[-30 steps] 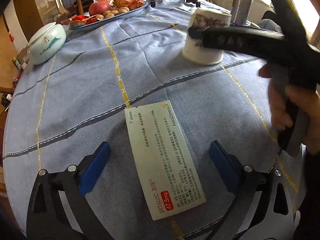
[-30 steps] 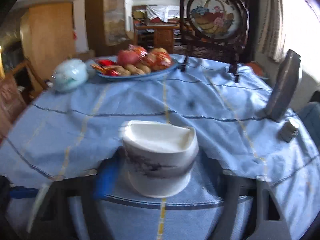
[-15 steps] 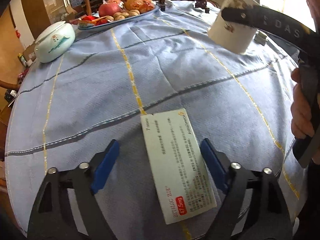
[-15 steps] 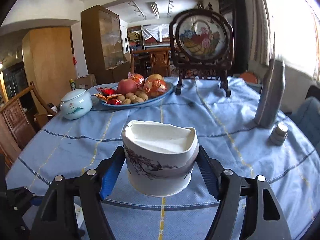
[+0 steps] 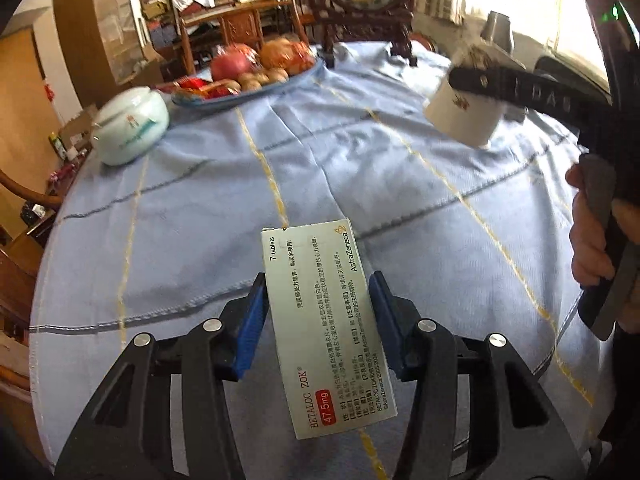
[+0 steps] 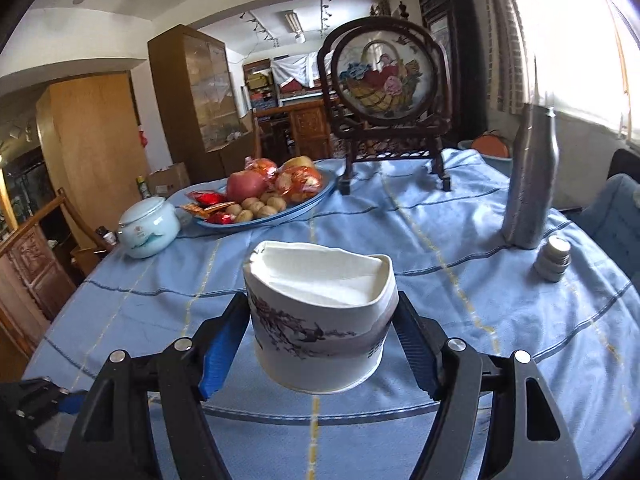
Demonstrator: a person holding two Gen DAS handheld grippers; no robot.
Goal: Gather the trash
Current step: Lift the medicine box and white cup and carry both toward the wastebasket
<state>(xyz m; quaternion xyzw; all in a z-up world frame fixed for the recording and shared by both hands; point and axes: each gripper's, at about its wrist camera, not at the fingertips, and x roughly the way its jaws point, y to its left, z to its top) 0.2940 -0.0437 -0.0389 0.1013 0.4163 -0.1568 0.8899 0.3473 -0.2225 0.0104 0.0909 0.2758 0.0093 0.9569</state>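
My left gripper is shut on a white medicine box printed "BETALOC ZOK" and holds it lifted off the blue tablecloth. My right gripper is shut on a squashed white paper cup with an ink-painting print and holds it above the cloth. The same cup and the right gripper's arm show at the upper right of the left wrist view.
A blue plate of fruit and nuts and a pale lidded jar stand at the far left. A framed embroidery stand is at the back. A grey bottle and a small jar stand at the right.
My left gripper closed on the medicine box and lifted it off the cloth. My right gripper raised the paper cup off the table.
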